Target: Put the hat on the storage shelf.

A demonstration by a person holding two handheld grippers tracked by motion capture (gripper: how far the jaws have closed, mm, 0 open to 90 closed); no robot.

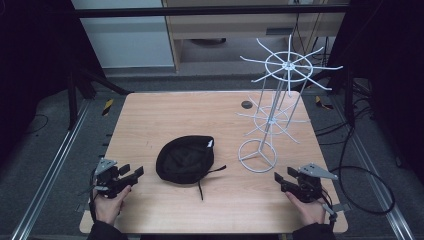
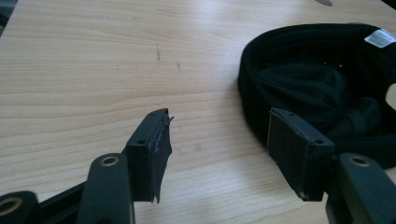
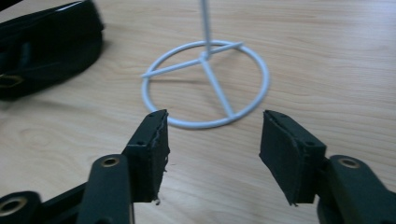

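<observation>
Right now both hands sit low at the near edge of the wooden table [image 1: 165, 107], one at each corner. The left tongs [image 1: 131, 173] hover just above the wood with jaws spread wide and nothing between them, aimed toward the middle. In the left gripper view the left tongs [image 2: 219, 149] look out at a black cap [image 2: 322, 84] lying upside down, its hollow facing up and a white label [image 2: 382, 38] sewn inside the rim. From the high view that cap [image 1: 185, 159] rests near the table's centre, a thin strap [image 1: 201, 186] trailing toward the person. Over on the other side, the right tongs [image 1: 281, 181] are also parted and empty. Through the right gripper view the right tongs [image 3: 215, 149] point at the ring base [image 3: 205, 84] of a white wire rack [image 1: 280, 100], which stands upright just right of the cap, apart from it.
</observation>
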